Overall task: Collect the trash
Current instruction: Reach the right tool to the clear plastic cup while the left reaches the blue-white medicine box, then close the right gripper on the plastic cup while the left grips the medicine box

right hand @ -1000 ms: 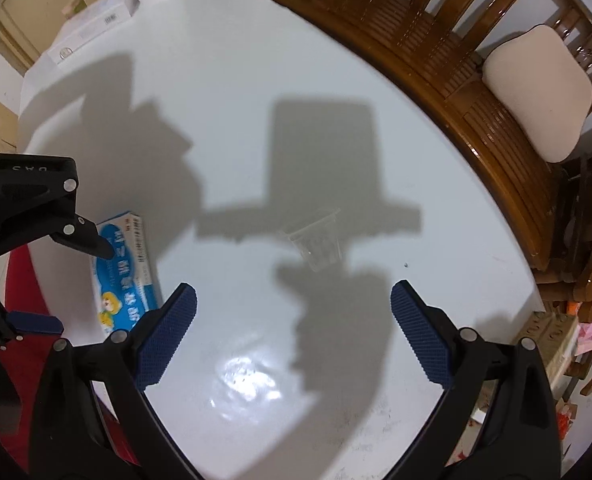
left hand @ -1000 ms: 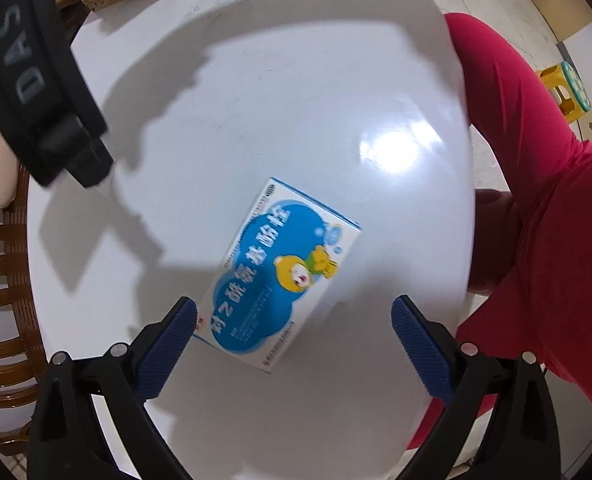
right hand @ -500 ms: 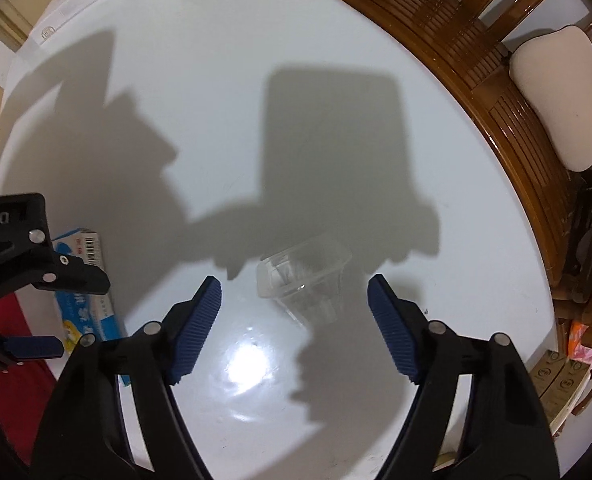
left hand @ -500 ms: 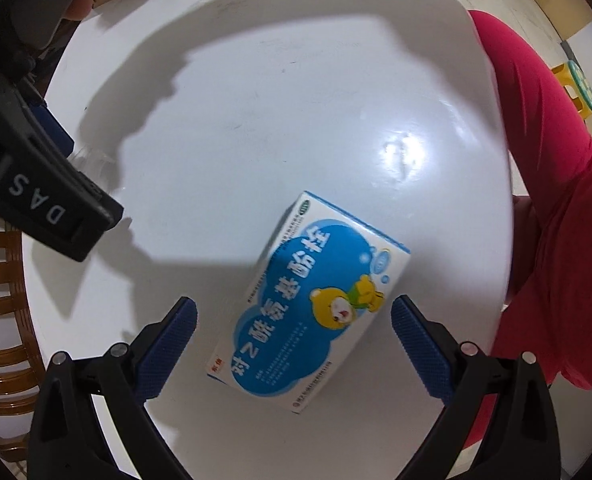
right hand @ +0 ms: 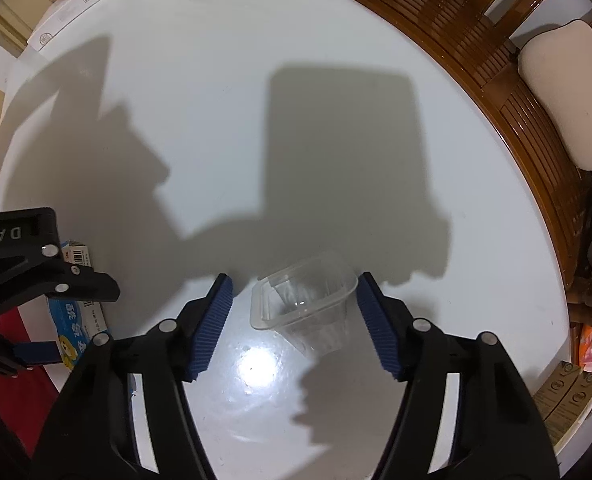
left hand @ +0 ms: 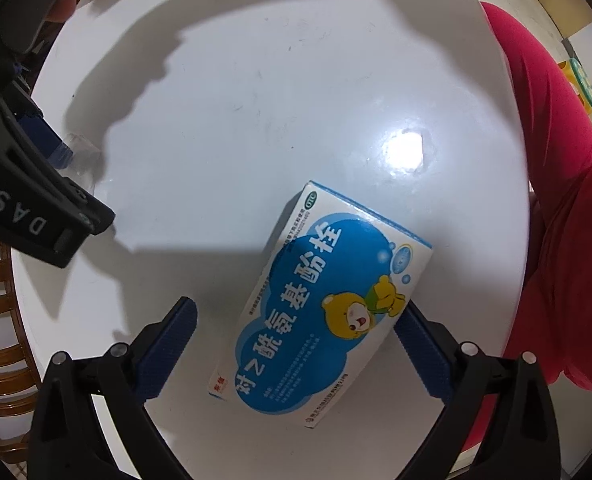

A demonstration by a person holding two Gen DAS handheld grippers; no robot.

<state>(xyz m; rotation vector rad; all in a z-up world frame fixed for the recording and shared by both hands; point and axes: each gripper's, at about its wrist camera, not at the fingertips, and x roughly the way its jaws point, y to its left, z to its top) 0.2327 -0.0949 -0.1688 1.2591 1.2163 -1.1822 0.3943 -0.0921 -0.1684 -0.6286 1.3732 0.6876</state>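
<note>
— My left claw is spread wide over the blue-and-white cardboard medicine box with a yellow cartoon bear; its right blue pad touches the box edge, the left pad stands apart.

— And your right?

— My right claw gapes too, the clear plastic cup lying tipped on its side between the pads, the right pad about touching its rim. Both lie on the round white table, box to the cup's left.

Medicine box hides 1 left pad; its small print is unreadable.
</note>
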